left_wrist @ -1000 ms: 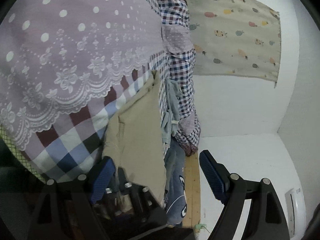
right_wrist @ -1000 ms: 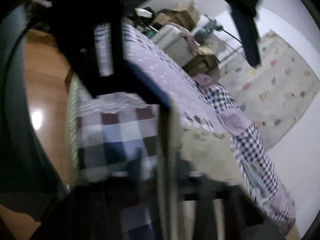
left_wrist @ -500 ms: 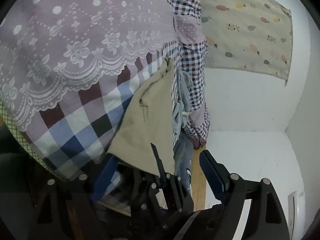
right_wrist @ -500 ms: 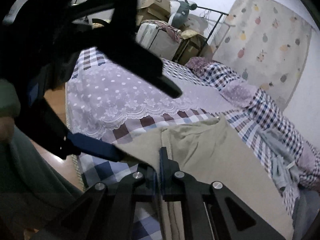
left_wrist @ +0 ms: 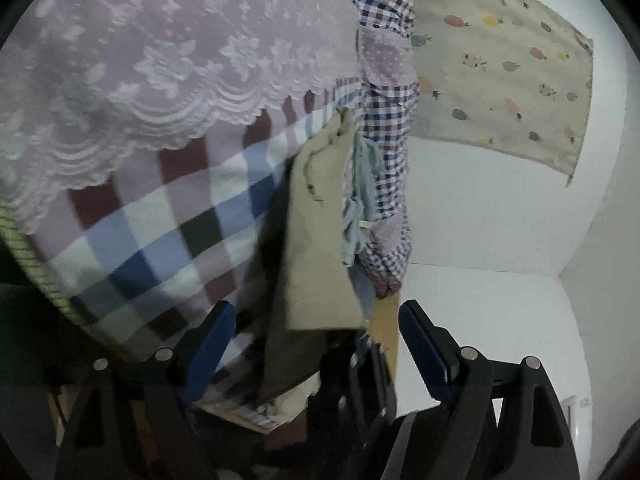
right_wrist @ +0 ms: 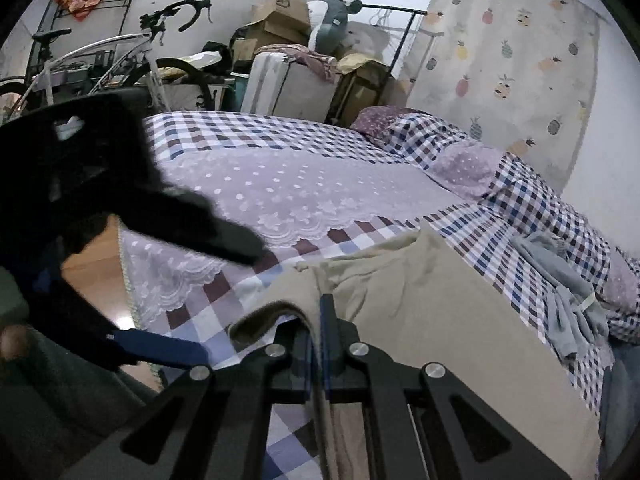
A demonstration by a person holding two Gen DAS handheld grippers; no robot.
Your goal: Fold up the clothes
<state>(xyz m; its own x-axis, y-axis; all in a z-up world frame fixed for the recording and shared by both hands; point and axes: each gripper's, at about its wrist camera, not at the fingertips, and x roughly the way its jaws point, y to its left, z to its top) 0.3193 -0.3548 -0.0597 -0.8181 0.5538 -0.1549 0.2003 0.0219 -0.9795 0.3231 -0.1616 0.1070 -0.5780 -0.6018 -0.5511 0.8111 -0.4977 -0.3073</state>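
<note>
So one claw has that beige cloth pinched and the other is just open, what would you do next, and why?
Probably bring the open left gripper onto the hanging edge of the beige cloth and close its jaws. The right gripper pinches only one edge, so the rest sags on the bed; a second grip would likely let it be spread for folding.

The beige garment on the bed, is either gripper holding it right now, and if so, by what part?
Yes. The right gripper is shut on the beige garment, pinching a folded edge near one corner. The left gripper is open and holds nothing.
</note>
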